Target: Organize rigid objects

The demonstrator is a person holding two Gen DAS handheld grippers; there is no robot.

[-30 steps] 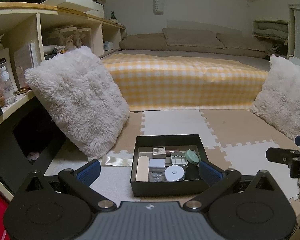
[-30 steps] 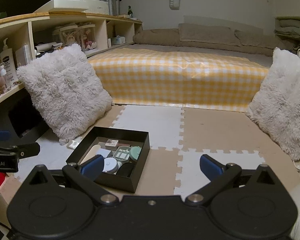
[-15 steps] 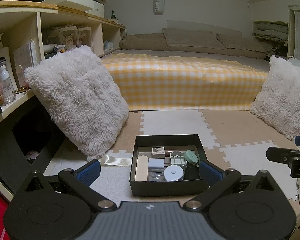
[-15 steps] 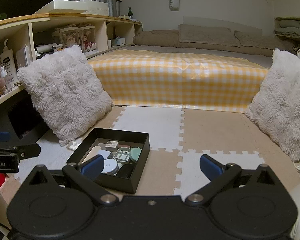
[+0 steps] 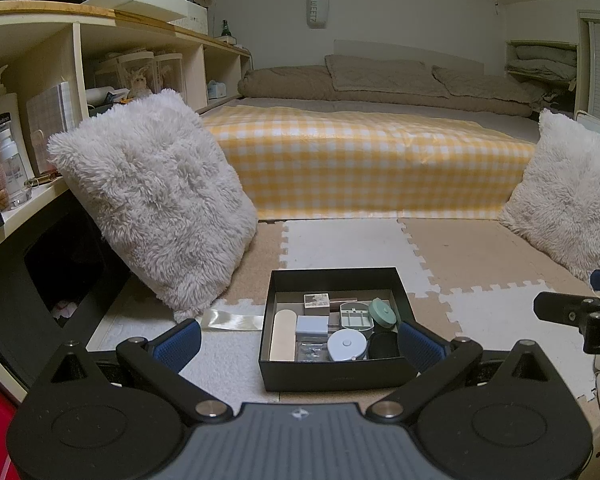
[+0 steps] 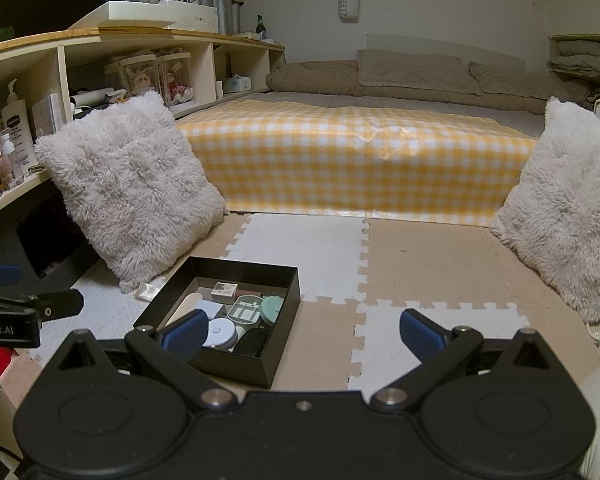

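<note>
A black box (image 5: pixel 336 372) sat on the floor's foam puzzle mat (image 5: pixel 456 248), open at the top and packed with small hard items. In the left wrist view the box lay straight ahead, between the two blue-padded fingers (image 5: pixel 178 342) of the left gripper (image 5: pixel 298 344), which were spread wide and held nothing. Inside, along the left wall, lay a long beige oval piece (image 5: pixel 282 334). Beside it sat a pale blue square block (image 5: pixel 311 325), with a round white disc (image 5: pixel 347 344) and a black oval item (image 5: pixel 383 345) toward the near wall. Farther back were a small printed box (image 5: pixel 316 300), a grey-green tray (image 5: pixel 354 315) and a round green lid (image 5: pixel 382 312) leaning at the right.

In the right wrist view the same box (image 6: pixel 276 354) lay low and to the left, partly behind the left finger pad. The right gripper (image 6: pixel 300 334) was also spread wide and empty, with bare mat between its fingers (image 6: pixel 420 334).

A fluffy white pillow (image 5: pixel 152 196) leaned against the shelf unit (image 5: pixel 76 32) on the left, and a second fluffy pillow (image 5: pixel 572 188) stood at the right. Behind the mat lay a low bed with a yellow checked cover (image 5: pixel 364 164). A strip of shiny clear film (image 5: pixel 232 320) lay on the floor just left of the box.
</note>
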